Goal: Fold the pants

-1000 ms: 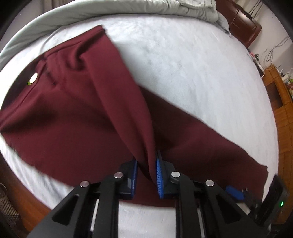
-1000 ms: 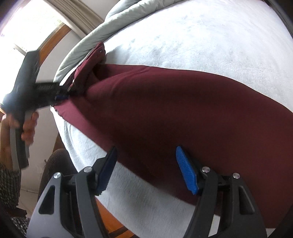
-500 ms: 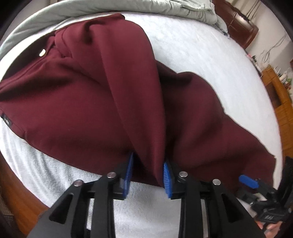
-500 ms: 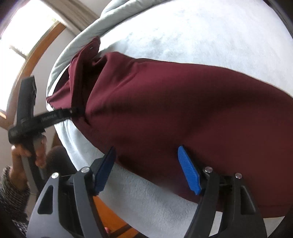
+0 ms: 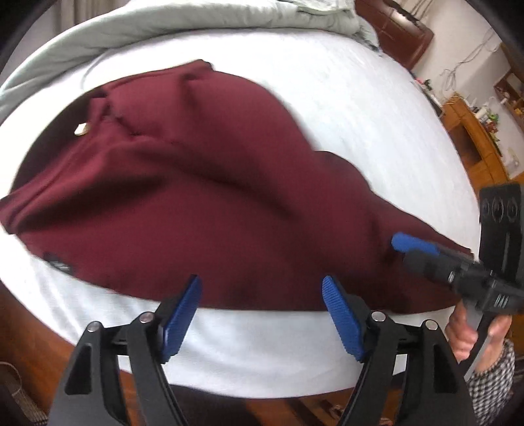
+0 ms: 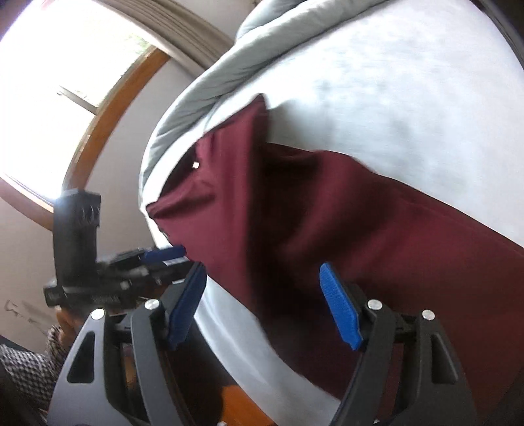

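Dark red pants (image 5: 203, 196) lie folded lengthwise on the white bed, with the waist and a metal button (image 5: 82, 130) at the left. My left gripper (image 5: 262, 314) is open and empty, just off the pants' near edge. My right gripper (image 6: 263, 304) is open and empty over the near edge of the pants (image 6: 327, 209). It also shows in the left wrist view (image 5: 412, 245) at the right, over the leg end. The left gripper shows in the right wrist view (image 6: 163, 254) at the waist end.
The white bed sheet (image 5: 327, 108) spreads behind the pants. A grey duvet (image 5: 163, 23) is bunched along the far side. The wooden bed frame (image 5: 29, 331) runs below the mattress edge. Wooden furniture (image 5: 475, 137) stands at the far right. A window (image 6: 49, 98) is at the left.
My left gripper has opened and let go of the pants fold, which now lies flat. It has pulled back to the near edge. The right gripper stays open.
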